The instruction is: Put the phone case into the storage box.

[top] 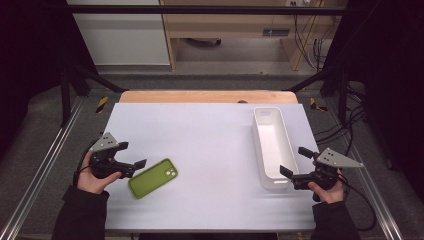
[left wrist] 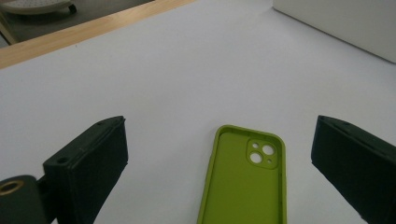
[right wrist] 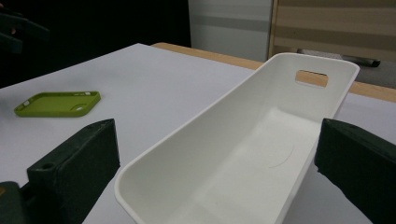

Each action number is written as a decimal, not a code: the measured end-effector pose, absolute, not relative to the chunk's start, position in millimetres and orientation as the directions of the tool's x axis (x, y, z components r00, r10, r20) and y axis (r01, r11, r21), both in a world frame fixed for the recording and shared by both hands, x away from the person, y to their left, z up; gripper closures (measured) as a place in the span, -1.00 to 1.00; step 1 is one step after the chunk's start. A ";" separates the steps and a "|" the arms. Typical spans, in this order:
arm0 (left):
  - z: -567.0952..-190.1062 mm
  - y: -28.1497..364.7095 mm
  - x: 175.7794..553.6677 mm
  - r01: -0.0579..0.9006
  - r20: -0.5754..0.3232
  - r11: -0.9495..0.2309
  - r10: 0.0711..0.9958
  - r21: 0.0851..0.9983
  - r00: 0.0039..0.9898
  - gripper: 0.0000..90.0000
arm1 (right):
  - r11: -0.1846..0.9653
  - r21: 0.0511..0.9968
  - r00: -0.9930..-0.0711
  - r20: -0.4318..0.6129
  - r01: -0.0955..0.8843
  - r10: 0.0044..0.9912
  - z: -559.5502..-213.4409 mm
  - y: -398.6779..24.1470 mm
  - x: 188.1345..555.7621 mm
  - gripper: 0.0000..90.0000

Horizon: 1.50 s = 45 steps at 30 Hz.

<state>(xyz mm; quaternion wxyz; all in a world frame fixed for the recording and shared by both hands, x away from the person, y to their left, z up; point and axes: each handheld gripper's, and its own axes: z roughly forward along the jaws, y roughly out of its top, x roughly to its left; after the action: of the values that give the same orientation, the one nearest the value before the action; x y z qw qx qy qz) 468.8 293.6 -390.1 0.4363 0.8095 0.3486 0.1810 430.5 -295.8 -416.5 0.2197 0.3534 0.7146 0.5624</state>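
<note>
- High view: your left gripper sits at the left of the white surface, with its jaws spread and nothing between the pads.
- The green phone case lies flat on the surface just beside that gripper's tips, free of them, its hollow side facing up.
- Left gripper view: you look down on the phone case between the two black jaws; its camera cut-out end points away from you, and neither jaw touches it.
- Your right gripper is at the right edge, its jaws spread on either side of the near end of the white bin.
- Right gripper view: the white bin runs away from you between the jaws, with a slot handle in its far wall; the pads stand clear of its walls.
- The bin and the phone case lie well apart.
</note>
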 end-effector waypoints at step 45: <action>-442.5 279.5 495.9 0.520 -0.005 -0.526 0.699 0.673 0.715 -0.84 | 0.124 0.957 -0.657 0.081 0.260 0.749 -417.4 -295.4 430.9 -0.99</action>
<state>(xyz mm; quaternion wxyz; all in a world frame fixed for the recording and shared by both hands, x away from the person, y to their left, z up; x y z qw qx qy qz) 495.9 279.5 -442.5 0.3348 0.8633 0.3531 0.1342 430.9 -295.4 -417.4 0.2182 0.3519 0.7173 0.5604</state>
